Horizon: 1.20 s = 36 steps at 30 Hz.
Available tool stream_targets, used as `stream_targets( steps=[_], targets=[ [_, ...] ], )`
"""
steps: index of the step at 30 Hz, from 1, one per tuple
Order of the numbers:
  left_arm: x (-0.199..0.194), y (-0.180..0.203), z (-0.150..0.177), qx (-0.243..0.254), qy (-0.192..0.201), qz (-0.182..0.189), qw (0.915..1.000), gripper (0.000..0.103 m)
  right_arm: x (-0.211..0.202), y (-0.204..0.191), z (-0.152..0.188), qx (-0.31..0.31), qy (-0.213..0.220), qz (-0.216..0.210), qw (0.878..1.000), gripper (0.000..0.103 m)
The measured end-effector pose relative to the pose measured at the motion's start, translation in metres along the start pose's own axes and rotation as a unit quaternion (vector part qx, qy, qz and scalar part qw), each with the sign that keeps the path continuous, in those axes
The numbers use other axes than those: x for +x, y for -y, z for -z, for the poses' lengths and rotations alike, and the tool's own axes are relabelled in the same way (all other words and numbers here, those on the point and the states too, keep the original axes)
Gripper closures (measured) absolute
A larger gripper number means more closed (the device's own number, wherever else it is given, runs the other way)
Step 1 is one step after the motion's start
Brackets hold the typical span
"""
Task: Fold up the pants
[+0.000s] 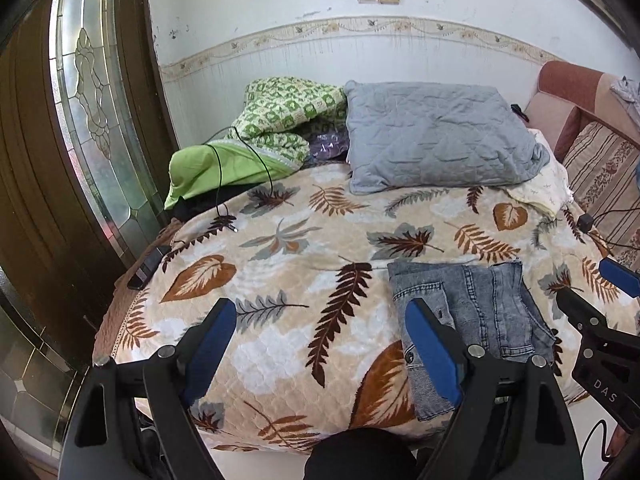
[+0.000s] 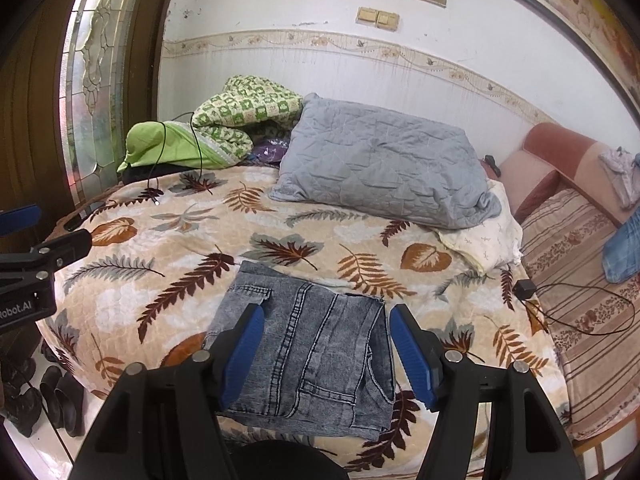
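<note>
A pair of grey-blue denim pants (image 2: 316, 344) lies folded into a compact rectangle on the leaf-patterned bedspread (image 2: 160, 280), near the bed's front edge. My right gripper (image 2: 327, 314) hovers over the pants, open, its blue pads apart and pressing on nothing. In the left wrist view the pants (image 1: 480, 300) lie to the right of my left gripper (image 1: 320, 308). That gripper stands wide open above the bare bedspread (image 1: 280, 280). Each gripper shows at the edge of the other's view: the right gripper (image 1: 588, 284) and the left gripper (image 2: 52, 228).
A grey quilted pillow (image 2: 380, 164) and a green patterned quilt (image 2: 224, 120) lie at the bed's far side. A black cable (image 2: 156, 196) trails onto the bedspread. A dark phone (image 1: 146, 268) lies at the left edge. A striped sofa (image 2: 580, 280) adjoins on the right, shoes (image 2: 60, 400) stand on the floor.
</note>
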State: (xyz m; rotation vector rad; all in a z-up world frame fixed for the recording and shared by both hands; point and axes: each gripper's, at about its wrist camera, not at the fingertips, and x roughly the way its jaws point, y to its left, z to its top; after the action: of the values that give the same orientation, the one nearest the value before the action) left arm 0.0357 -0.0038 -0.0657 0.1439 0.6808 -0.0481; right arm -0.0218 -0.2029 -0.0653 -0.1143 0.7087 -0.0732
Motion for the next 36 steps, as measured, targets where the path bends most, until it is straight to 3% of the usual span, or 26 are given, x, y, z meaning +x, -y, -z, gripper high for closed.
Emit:
stream_targets(
  steps=[18, 36],
  targets=[
    [0.054, 0.015, 0.005, 0.016, -0.052, -0.007, 0.9985, 0.016, 0.054, 0.013, 0.012, 0.022, -0.047, -0.013, 0.999, 0.034],
    [0.07, 0.022, 0.011, 0.028, -0.073, -0.007, 0.9969, 0.016, 0.073, 0.017, 0.02, 0.033, -0.068, -0.018, 0.997, 0.034]
  ],
)
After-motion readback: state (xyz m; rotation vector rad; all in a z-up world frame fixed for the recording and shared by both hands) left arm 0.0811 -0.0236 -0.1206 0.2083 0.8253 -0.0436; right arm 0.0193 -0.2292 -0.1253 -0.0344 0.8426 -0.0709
